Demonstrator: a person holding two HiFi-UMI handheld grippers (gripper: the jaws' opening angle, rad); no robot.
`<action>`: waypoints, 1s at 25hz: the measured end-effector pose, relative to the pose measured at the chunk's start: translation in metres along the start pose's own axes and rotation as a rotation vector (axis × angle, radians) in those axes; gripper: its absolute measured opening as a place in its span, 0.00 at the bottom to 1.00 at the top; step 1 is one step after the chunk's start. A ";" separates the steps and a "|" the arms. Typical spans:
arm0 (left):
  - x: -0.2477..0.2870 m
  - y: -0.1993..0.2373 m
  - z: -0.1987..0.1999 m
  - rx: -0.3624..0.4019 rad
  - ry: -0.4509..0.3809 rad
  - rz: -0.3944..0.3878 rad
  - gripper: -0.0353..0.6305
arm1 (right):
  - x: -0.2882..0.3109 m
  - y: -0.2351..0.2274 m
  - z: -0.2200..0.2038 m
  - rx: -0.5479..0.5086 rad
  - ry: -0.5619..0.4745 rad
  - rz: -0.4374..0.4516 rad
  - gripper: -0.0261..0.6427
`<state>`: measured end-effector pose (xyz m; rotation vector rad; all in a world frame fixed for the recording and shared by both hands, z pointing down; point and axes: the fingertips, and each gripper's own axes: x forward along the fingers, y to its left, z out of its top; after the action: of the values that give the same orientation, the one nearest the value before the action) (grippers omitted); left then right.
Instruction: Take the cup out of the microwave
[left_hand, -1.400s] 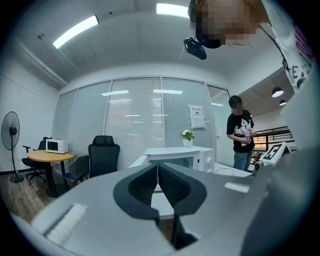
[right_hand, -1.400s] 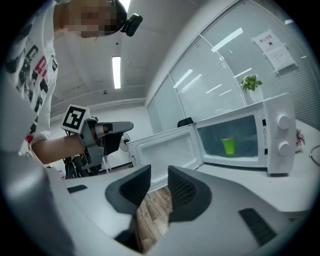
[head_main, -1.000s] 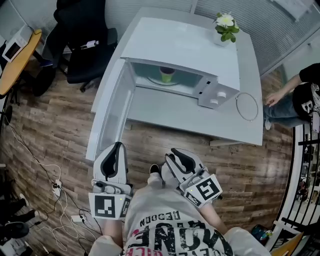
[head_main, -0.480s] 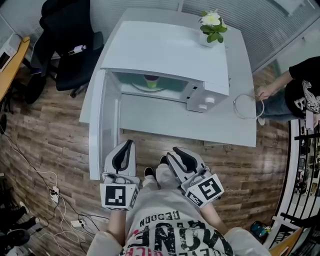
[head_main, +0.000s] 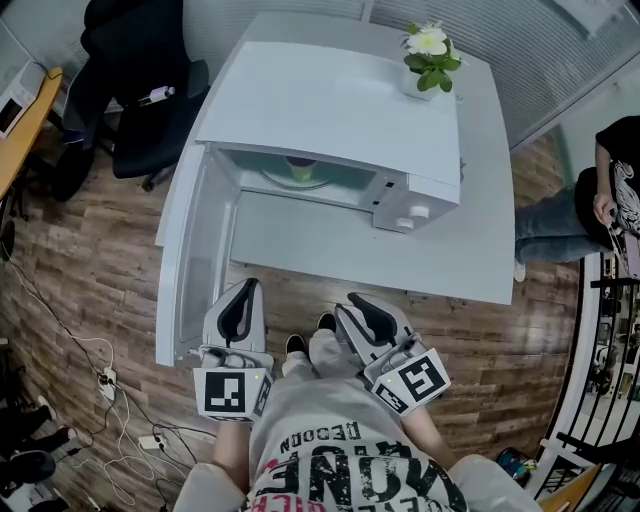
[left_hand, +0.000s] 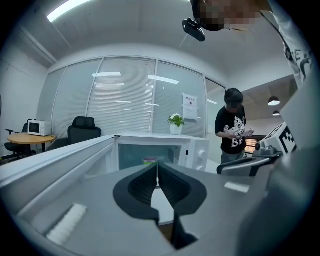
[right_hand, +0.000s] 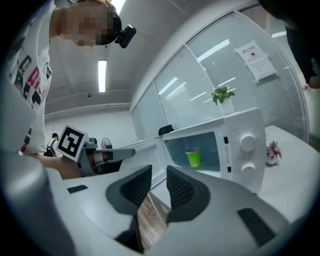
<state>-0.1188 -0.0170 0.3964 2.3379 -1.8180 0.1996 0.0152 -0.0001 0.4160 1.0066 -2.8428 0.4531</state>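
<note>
Presently the left gripper (left_hand: 158, 170) is clenched: its ribbed black pads lie flat together with nothing between them. The right gripper (right_hand: 159, 176) is released, with a narrow gap between its ribbed pads and nothing in it. Both have smooth grey moulded bodies and carry a cube with black-and-white square markers.

The cup (right_hand: 193, 158) is lime green and tapered, with a darker rim. It stands upright inside the microwave (head_main: 330, 105), straight ahead of both grippers and well apart from them. The microwave is a white box with a smooth, glossy casing. Its control panel (right_hand: 240, 156) bears two round knobs and sits to the right of the cavity, ahead of the right gripper. The door (head_main: 195, 260), a pale translucent panel, is swung fully open and runs along the left side of the left gripper. The microwave rests on a smooth white table (head_main: 400, 250). Wood-grain plank floor (head_main: 100, 260) lies below both grippers.
</note>
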 end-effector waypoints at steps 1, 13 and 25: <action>0.004 -0.004 0.001 0.002 -0.003 -0.006 0.08 | -0.001 -0.004 0.001 0.000 -0.002 -0.004 0.19; 0.045 -0.024 0.013 0.014 -0.051 -0.039 0.08 | -0.014 -0.049 0.014 -0.003 -0.036 -0.064 0.19; 0.061 -0.024 0.025 0.029 -0.055 -0.103 0.07 | -0.016 -0.064 0.024 0.032 -0.065 -0.152 0.19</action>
<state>-0.0810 -0.0740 0.3838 2.4723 -1.7240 0.1506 0.0681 -0.0450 0.4058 1.2540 -2.7958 0.4597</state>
